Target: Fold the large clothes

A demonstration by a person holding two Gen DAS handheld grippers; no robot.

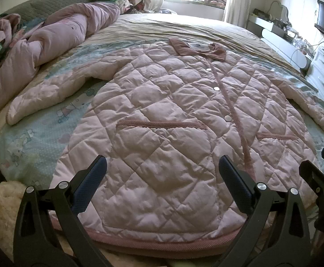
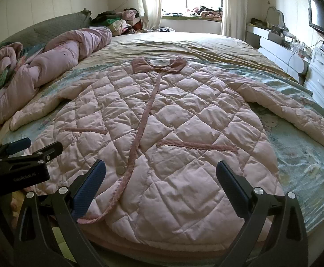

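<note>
A large pink quilted coat point(image 1: 173, 115) lies flat and face up on a bed point(image 1: 184, 29), buttoned, with both sleeves spread outward, probably laid out this way so it can be folded. Its darker pink collar point(image 1: 197, 49) points toward the window at the far side of the coat. A rumpled pink duvet point(image 1: 51, 44) is bunched beyond the coat's left sleeve. Near the coat's hem, the left gripper point(image 1: 162, 182) hovers with its jaws spread wide, holding nothing. The right gripper point(image 2: 161, 182) waits just beside it, also wide open and empty, over the hem near the front trim. No fold looks started yet.
</note>
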